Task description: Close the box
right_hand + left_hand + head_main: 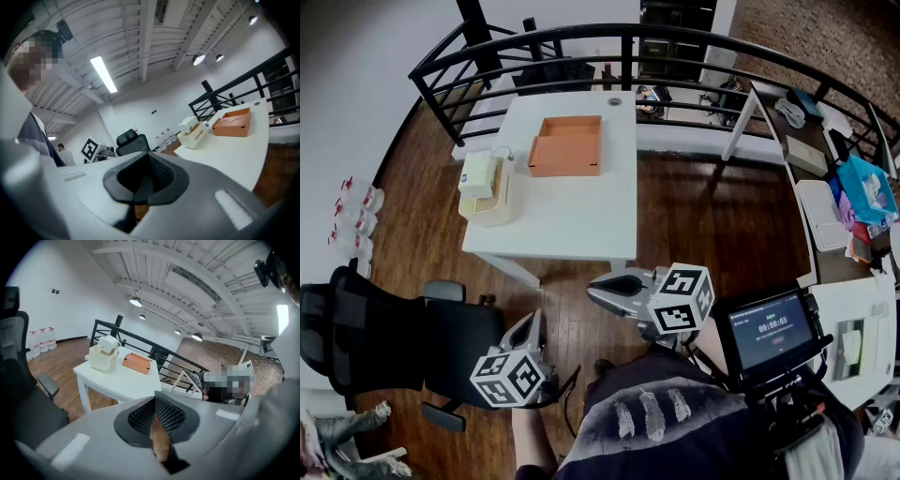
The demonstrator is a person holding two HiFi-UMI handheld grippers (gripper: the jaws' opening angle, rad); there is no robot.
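Observation:
An open orange box (567,145) lies on the far half of a white table (581,220), its shallow tray facing up. It also shows small in the left gripper view (137,363) and in the right gripper view (233,123). Both grippers are held close to the person's body, well short of the table. The left gripper (534,321) is shut and holds nothing; its pads (164,411) meet at the tip. The right gripper (596,293) is likewise shut and empty, its pads (157,173) pressed together.
A cream container (485,187) with a white item on top stands at the table's left edge. A black office chair (384,342) is at the left, water bottles (352,211) by the wall, a black railing (628,47) behind the table, cluttered desks (853,197) at the right.

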